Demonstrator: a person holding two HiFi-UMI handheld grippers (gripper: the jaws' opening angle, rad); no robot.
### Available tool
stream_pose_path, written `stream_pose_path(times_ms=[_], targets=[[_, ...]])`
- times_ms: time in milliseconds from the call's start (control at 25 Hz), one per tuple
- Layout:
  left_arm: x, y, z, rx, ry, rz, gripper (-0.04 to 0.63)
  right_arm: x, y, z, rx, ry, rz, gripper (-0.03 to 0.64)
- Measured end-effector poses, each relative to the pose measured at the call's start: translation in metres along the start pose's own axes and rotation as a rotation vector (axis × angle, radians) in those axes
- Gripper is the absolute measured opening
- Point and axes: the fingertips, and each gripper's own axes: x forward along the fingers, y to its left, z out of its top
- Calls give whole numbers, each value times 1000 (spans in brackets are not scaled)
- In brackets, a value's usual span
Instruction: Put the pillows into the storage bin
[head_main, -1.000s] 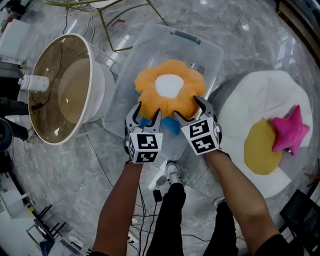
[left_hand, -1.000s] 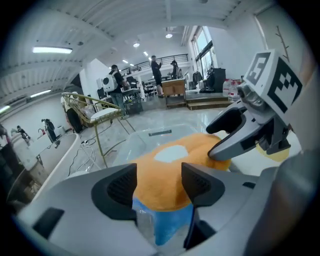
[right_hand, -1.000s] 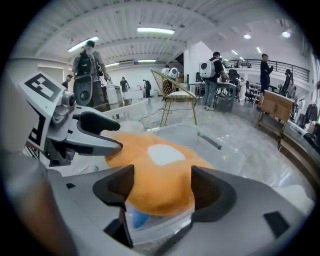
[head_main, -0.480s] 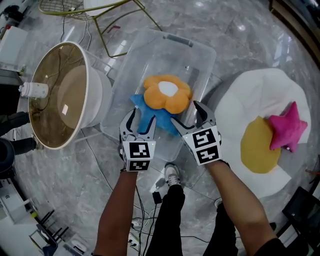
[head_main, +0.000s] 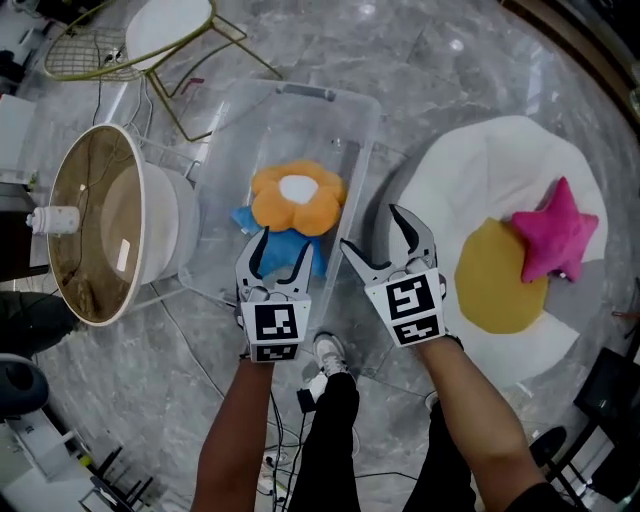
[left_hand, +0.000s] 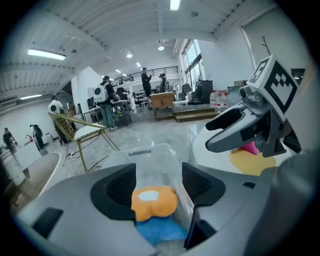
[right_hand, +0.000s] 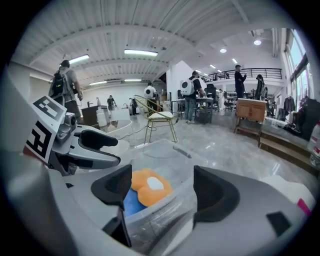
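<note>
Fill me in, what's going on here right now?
A person with a gripper in each hand is loading pillows into the clear storage bin. The orange flower pillow lies in it on a blue pillow. The left gripper and right gripper hover open and empty above its near rim. A yellow pillow and pink star pillow lie on the white cushion.

**Around the round white basin**

You have a round white basin (head_main: 160, 235) tipped on its side on the grey marble floor (head_main: 440, 60), brown inside; a small white cylinder (head_main: 55, 218) shows at the basin's left rim; just beyond the basin stands a gold wire chair (head_main: 170, 22) with a white seat; well to the right of the basin lies a white beanbag (head_main: 510, 160); below and right of the basin, cables (head_main: 272, 462) trail; far behind the basin, people (left_hand: 106, 97) stand.
</note>
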Motion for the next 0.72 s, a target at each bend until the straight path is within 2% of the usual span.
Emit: stream_pose_path(times_ms=[240,440,560,720], targets=[[34,-89,39,42,-20,-70,298,-59,-78,-39,-3,21,-96,410],[66,-201,65,75,-12,-190,298,-129,-166,-107,69,65,-209,411],[82,-269,78,128,-5,-247,298,-170,-218,-143,105,87,-264,411],[98,-358,94,180,-8,-324,298,-222,-271,-193,107,133,-311,411]])
